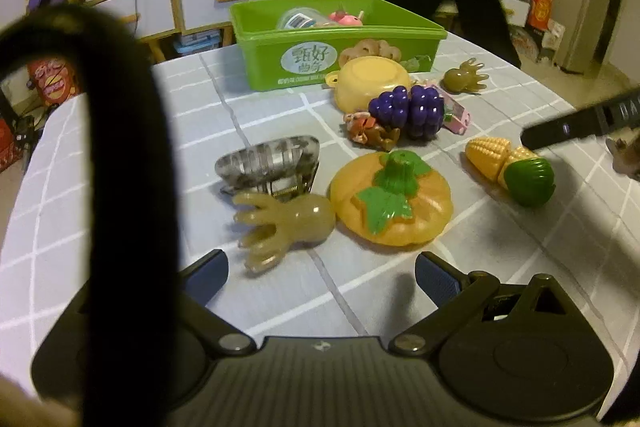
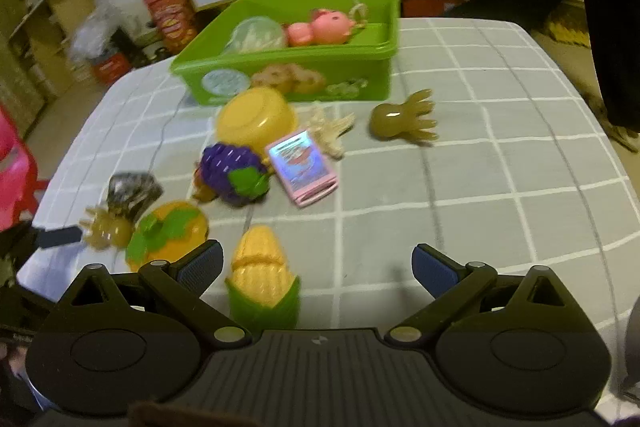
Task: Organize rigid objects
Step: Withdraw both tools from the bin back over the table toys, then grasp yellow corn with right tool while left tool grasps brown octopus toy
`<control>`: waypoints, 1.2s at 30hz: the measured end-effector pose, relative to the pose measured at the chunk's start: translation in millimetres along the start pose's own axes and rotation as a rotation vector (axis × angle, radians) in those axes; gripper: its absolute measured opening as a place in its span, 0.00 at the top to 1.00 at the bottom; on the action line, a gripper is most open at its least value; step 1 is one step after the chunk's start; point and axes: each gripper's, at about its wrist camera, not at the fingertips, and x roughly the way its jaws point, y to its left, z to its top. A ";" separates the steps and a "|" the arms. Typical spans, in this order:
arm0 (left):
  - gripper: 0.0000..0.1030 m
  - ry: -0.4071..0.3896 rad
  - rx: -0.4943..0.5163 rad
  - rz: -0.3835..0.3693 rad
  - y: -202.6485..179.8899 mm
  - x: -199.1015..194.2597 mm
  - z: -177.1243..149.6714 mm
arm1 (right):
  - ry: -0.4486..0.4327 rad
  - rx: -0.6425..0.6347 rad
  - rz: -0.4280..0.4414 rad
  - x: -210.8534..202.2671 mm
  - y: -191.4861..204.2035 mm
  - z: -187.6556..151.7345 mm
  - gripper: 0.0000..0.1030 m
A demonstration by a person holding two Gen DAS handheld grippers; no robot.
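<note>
Lying between the wide-open right gripper (image 2: 316,267) fingers, the corn (image 2: 262,275) looks light, stiff, slick plastic, best pinched mid-cob, while the left gripper (image 1: 320,275) gapes empty.

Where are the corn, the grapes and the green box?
corn (image 2: 260,263), right wrist view, on its yellow kernels
grapes (image 1: 408,109), left wrist view, in the middle of the purple bunch
green box (image 2: 304,79), right wrist view, on its front wall
</note>
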 end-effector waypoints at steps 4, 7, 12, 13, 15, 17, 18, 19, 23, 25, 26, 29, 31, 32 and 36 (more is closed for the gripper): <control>0.26 -0.026 -0.056 0.006 3.3 4.1 -6.4 | -0.004 -0.090 -0.002 9.9 14.8 -16.9 0.03; 0.26 -0.053 -0.088 0.014 4.1 5.8 -9.4 | 0.005 -0.146 0.000 18.7 24.6 -27.7 0.03; 0.27 -0.084 -0.125 0.023 3.9 7.4 -11.1 | -0.053 -0.252 -0.031 25.1 37.8 -44.4 0.02; 0.28 -0.089 -0.133 0.024 4.4 7.5 -10.7 | -0.061 -0.251 -0.027 25.1 38.0 -44.9 0.02; 0.31 -0.099 -0.148 0.027 4.9 8.2 -10.1 | -0.062 -0.234 -0.026 25.3 36.6 -43.0 0.02; 0.34 -0.107 -0.158 0.031 5.3 9.1 -9.4 | -0.068 -0.230 -0.034 25.3 37.0 -42.0 0.03; 0.36 -0.111 -0.162 0.034 5.3 9.6 -9.2 | -0.073 -0.228 -0.038 24.9 37.1 -41.8 0.03; 0.37 -0.114 -0.164 0.036 5.0 10.0 -9.1 | -0.077 -0.223 -0.041 24.7 36.9 -41.5 0.03; 0.40 -0.126 -0.177 0.042 4.2 11.0 -9.1 | -0.084 -0.219 -0.046 26.3 37.2 -40.8 0.05; 0.49 -0.131 -0.183 0.032 4.3 10.4 -8.5 | -0.093 -0.224 -0.054 26.9 37.8 -40.2 0.06; 0.51 -0.133 -0.184 0.027 4.3 9.9 -8.1 | -0.095 -0.227 -0.057 26.4 38.4 -40.3 0.06; 0.56 -0.136 -0.193 0.030 5.1 8.4 -7.9 | -0.096 -0.230 -0.053 26.2 39.0 -39.0 0.11; 0.61 -0.139 -0.208 0.033 7.6 7.8 -7.6 | -0.095 -0.231 -0.049 25.8 40.0 -38.6 0.13; 0.63 -0.141 -0.214 0.038 9.1 7.4 -7.1 | -0.096 -0.232 -0.049 25.7 40.9 -38.6 0.14; 0.64 -0.146 -0.221 0.047 10.2 6.9 -6.8 | -0.096 -0.239 -0.045 24.9 43.9 -38.9 0.19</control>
